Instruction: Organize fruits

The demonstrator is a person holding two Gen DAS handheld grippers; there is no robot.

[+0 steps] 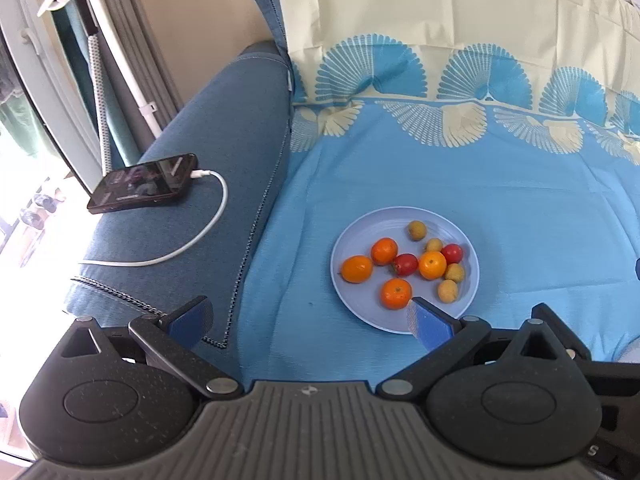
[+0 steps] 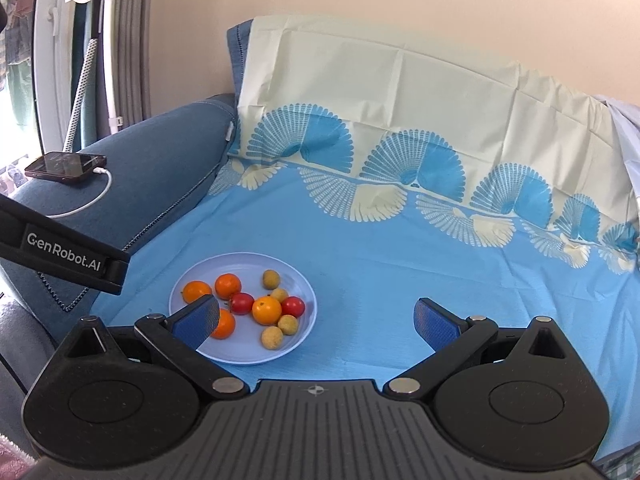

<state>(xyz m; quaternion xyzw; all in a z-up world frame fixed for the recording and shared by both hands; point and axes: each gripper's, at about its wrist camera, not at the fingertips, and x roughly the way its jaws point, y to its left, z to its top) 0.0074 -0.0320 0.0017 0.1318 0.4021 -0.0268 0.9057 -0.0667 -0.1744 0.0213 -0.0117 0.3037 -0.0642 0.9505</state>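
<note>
Left gripper (image 1: 308,322): jaws spread wide, nothing between them; it hangs over the blue sheet, with its right finger (image 1: 430,326) overlapping the near rim of the plate in its own view.
Right gripper (image 2: 316,322): jaws also spread wide and empty; its left finger (image 2: 196,322) sits in front of the plate's near-left part, hiding part of one orange fruit.
Plate (image 1: 352,300): pale blue, round, lying flat on the sheet, near the sofa arm and ahead of both grippers.
Orange fruits: four on the plate; one at the left edge (image 1: 357,269), one behind it (image 1: 384,251), one in the middle (image 1: 432,265), one nearest the left gripper (image 1: 396,293).
Red fruits: two small ones, one (image 1: 405,264) between the orange fruits, one (image 1: 452,253) just right of the middle orange fruit.
Yellow-brown fruits: four small round ones on the right half of the plate, the farthest (image 1: 417,230) standing apart from the others.
Sheet (image 2: 400,264): light blue with a cream and blue fan pattern, spread over the sofa seat and back.
Sofa arm (image 1: 224,120): dark blue fabric, left of the plate.
Phone (image 1: 144,183): lies on the sofa arm, screen up, with a white cable (image 1: 208,228) plugged in.
Other device: a black bar marked GenRobot.AI (image 2: 64,252) enters the right wrist view from the left, above the plate's left side.
</note>
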